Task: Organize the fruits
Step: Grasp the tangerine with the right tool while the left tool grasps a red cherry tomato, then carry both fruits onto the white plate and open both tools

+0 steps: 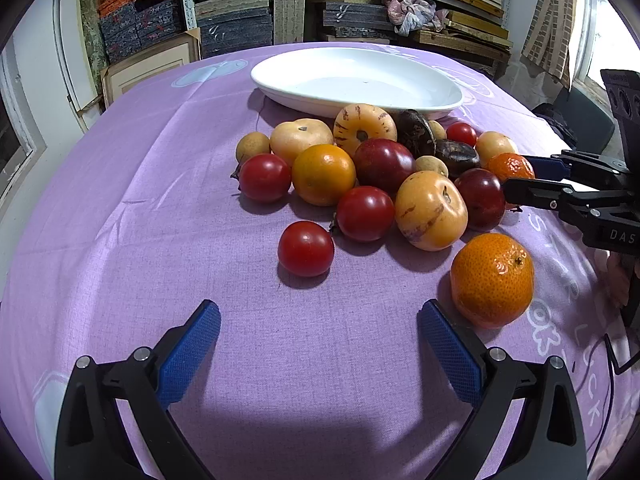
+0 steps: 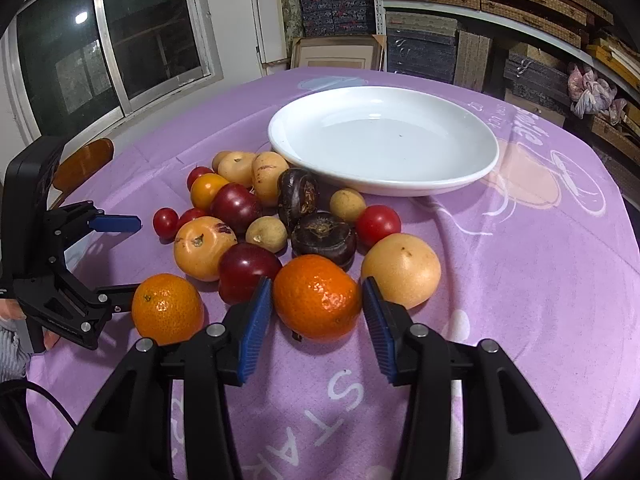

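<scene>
The right hand-held gripper (image 2: pixel 318 300), tilted down, clamps a mandarin (image 2: pixel 318 298) at the pile's near edge. The left hand-held gripper (image 1: pixel 320 320) gapes wide, holding nothing, just short of the pile. Three mandarins and five tomatoes show there. Beyond the pile sits the plate (image 2: pixel 280 136), bare.

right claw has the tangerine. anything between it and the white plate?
Yes. The right claw is shut on the tangerine, and the fruit pile lies between it and the white plate: two dark fruits and a red tomato straight ahead. The plate holds nothing. Lifting over the pile should clear it.
</scene>
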A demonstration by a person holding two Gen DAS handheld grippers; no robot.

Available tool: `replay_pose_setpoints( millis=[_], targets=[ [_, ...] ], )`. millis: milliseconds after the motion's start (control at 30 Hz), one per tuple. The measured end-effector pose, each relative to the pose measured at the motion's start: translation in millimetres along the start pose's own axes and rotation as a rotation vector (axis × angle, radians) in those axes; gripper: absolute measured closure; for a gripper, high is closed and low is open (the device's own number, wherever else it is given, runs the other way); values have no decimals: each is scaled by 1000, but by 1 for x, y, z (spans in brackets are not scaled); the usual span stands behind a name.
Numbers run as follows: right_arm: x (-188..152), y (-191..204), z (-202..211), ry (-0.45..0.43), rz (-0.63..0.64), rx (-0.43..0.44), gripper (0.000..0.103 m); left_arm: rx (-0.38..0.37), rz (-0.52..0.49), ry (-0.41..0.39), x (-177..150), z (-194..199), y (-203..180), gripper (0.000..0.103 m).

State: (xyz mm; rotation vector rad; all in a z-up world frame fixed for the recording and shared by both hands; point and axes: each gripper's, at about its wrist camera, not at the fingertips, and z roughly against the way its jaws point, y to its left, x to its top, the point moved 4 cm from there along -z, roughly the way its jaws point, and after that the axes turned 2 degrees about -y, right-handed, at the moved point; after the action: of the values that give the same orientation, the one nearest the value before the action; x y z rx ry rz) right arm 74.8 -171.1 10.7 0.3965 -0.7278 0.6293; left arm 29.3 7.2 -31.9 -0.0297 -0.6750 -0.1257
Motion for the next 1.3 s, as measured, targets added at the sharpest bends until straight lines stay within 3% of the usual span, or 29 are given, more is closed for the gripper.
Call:
replay_pose_setpoints(
  millis=[100, 467, 567, 600, 633, 667, 700, 733, 867, 967, 1300],
  targets=[
    [-5, -5, -7, 52, 3, 17, 59, -7, -13, -1, 0, 1, 0, 3],
    [-4, 3, -5, 29, 54, -6, 60, -34, -30, -5, 4, -2, 3, 3],
    [-5, -3, -7, 40, 27, -2, 60, -49, -10, -49, 12, 2, 7, 3],
    [-4, -4, -7, 42, 16, 8, 60, -42, -19, -66, 15, 3, 7, 6],
    [-4, -7, -8, 43, 5, 18, 60, -34, -29, -77, 17, 3, 6, 20],
    [-4, -10, -8, 47, -7, 27, 60, -30, -33, -74, 19, 1, 5, 28],
    [-4, -12, -9, 50, -20, 36, 60, -31, -30, -65, 20, -1, 5, 50],
    [-4, -13, -8, 49, -31, 43, 60, -45, -22, -54, 21, -4, 5, 62],
    [-4, -16, -8, 48, -47, 51, 60, -73, -8, -60, 23, -3, 7, 63],
    [-4, -16, -8, 48, -46, 52, 60, -49, -32, -67, 23, -1, 2, 76],
    [-5, -17, 1, 12, -58, 54, 61, -32, -81, -171, 21, 22, -16, 77]
  ],
)
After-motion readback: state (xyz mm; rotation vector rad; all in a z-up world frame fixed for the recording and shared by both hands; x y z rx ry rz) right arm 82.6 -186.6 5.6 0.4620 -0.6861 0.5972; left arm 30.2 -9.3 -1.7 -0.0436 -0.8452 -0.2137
